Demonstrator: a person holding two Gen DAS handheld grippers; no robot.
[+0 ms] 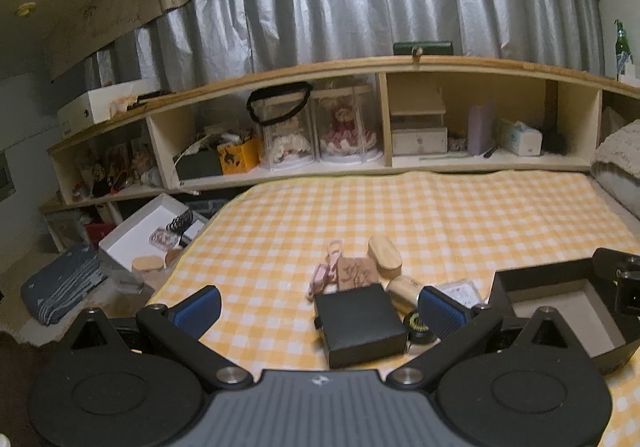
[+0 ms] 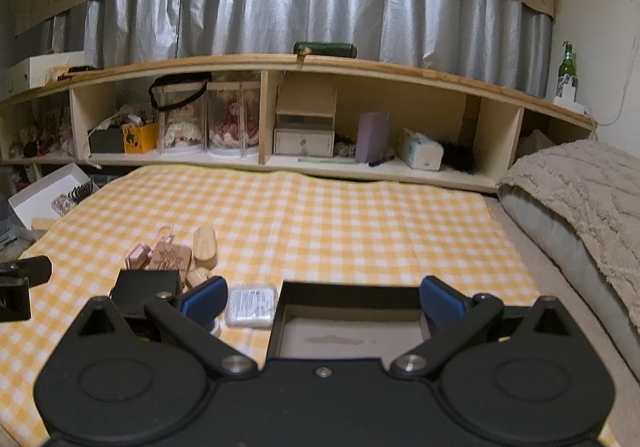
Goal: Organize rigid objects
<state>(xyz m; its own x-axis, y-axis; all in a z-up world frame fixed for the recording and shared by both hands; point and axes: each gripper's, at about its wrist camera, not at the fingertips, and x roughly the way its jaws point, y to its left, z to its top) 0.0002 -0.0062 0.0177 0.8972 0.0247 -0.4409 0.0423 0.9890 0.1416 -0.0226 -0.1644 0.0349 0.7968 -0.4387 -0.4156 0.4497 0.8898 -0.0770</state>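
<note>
A pile of small items lies on the yellow checked cloth (image 1: 320, 215): a black box (image 1: 358, 321), a wooden oval case (image 1: 385, 257), a brown carved block (image 1: 356, 273), pink clips (image 1: 324, 275), a clear flat case (image 1: 460, 293) and a black ring (image 1: 418, 325). A black open tray (image 1: 560, 311) stands to the right. My left gripper (image 1: 320, 311) is open around the black box, empty. My right gripper (image 2: 322, 301) is open over the black tray (image 2: 348, 339), empty. The clear case (image 2: 252, 305) lies left of the tray, beside the black box (image 2: 146, 289).
A low wooden shelf (image 1: 360, 163) with dolls, boxes and tissues runs along the back. A white box (image 1: 148, 231) with small items sits on the floor at the left. A grey cushion with a blanket (image 2: 580, 207) lies at the right. Folded dark cloth (image 1: 60, 287) lies far left.
</note>
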